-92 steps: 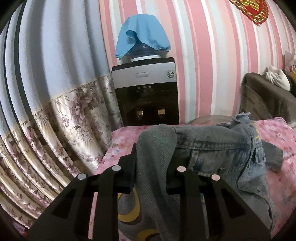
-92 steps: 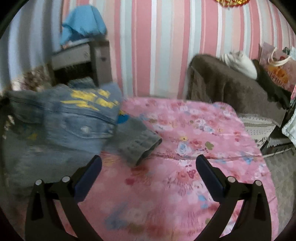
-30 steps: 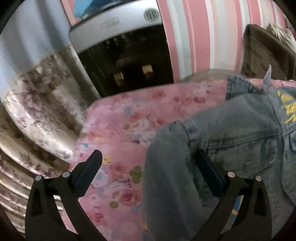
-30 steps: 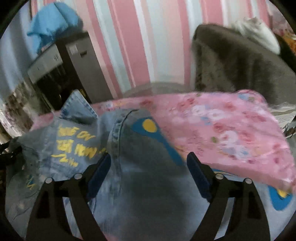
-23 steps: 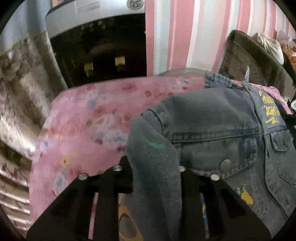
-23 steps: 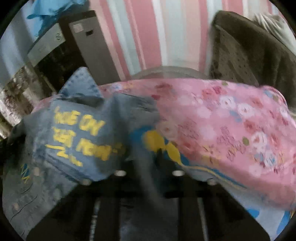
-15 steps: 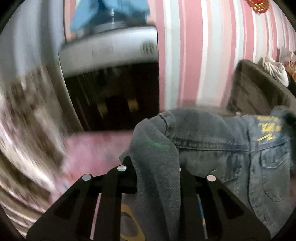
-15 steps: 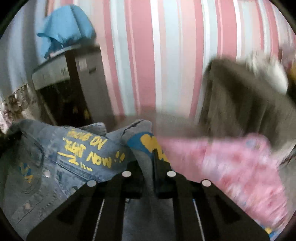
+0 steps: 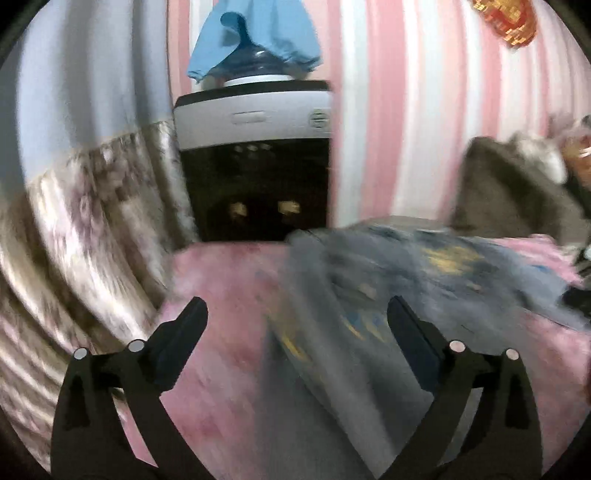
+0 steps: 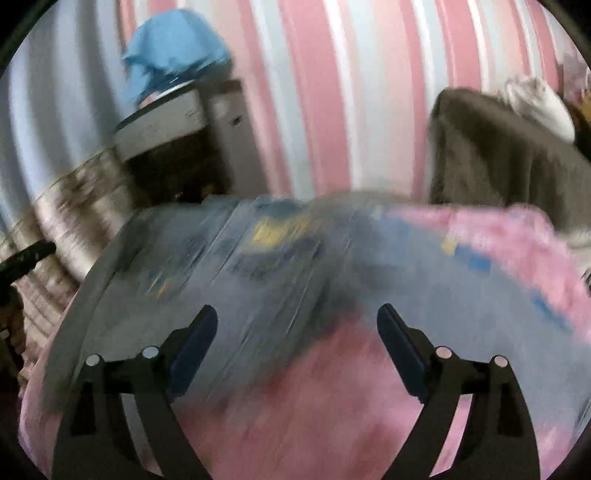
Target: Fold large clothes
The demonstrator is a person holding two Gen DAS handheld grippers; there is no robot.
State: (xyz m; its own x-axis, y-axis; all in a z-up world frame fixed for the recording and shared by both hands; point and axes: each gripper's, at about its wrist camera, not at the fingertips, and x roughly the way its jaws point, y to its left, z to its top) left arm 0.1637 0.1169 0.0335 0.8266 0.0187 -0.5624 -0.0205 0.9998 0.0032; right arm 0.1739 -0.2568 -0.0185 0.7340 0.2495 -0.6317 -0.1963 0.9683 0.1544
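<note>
Both the left gripper [image 9: 297, 317] and right gripper [image 10: 297, 325] gape wide, empty, above the jacket [image 10: 236, 273] on the bed [image 10: 332, 406]. Seemingly between folds; next, regrasp an edge.

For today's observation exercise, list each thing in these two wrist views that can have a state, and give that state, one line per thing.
left tongs: open, holding nothing.
right tongs: open, holding nothing.
denim jacket: released, lying spread on the bed, blurred.
pink floral bedspread: laid out under the jacket.
water dispenser: upright by the wall.
blue cloth: draped over the dispenser's bottle.
</note>
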